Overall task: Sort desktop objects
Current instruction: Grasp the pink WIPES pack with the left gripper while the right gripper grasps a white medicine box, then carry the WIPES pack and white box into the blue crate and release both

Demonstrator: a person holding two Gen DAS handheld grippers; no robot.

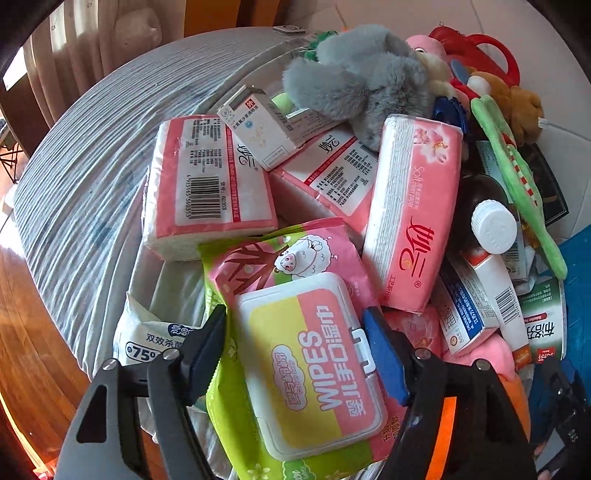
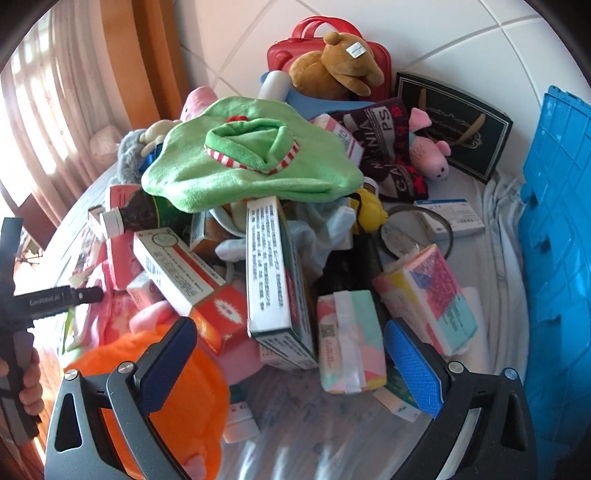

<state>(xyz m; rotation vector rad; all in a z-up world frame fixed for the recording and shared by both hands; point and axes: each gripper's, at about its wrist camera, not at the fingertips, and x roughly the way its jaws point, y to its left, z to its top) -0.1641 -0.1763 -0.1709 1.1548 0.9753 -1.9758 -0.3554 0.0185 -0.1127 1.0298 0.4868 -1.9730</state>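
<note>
A wipes pack (image 1: 314, 365) with a white, yellow and pink lid lies at the near side of the pile. My left gripper (image 1: 294, 311) straddles it, the black finger (image 1: 207, 343) against its green left edge and the blue pad (image 1: 386, 358) against the lid's right side. Pink tissue packs (image 1: 413, 221) and a grey plush (image 1: 365, 77) lie beyond. My right gripper (image 2: 290, 325) hangs open over the pile, with a white-and-green box (image 2: 273, 273) and a pastel tissue pack (image 2: 349, 339) below its gap and untouched.
A green plush cloth (image 2: 251, 162) tops the heap, with a brown bear (image 2: 332, 66) and a red case (image 2: 325, 33) behind. A blue crate (image 2: 557, 258) stands at the right. An orange plush (image 2: 166, 398) lies near the right gripper's left finger. A striped cloth (image 1: 92, 166) covers the table.
</note>
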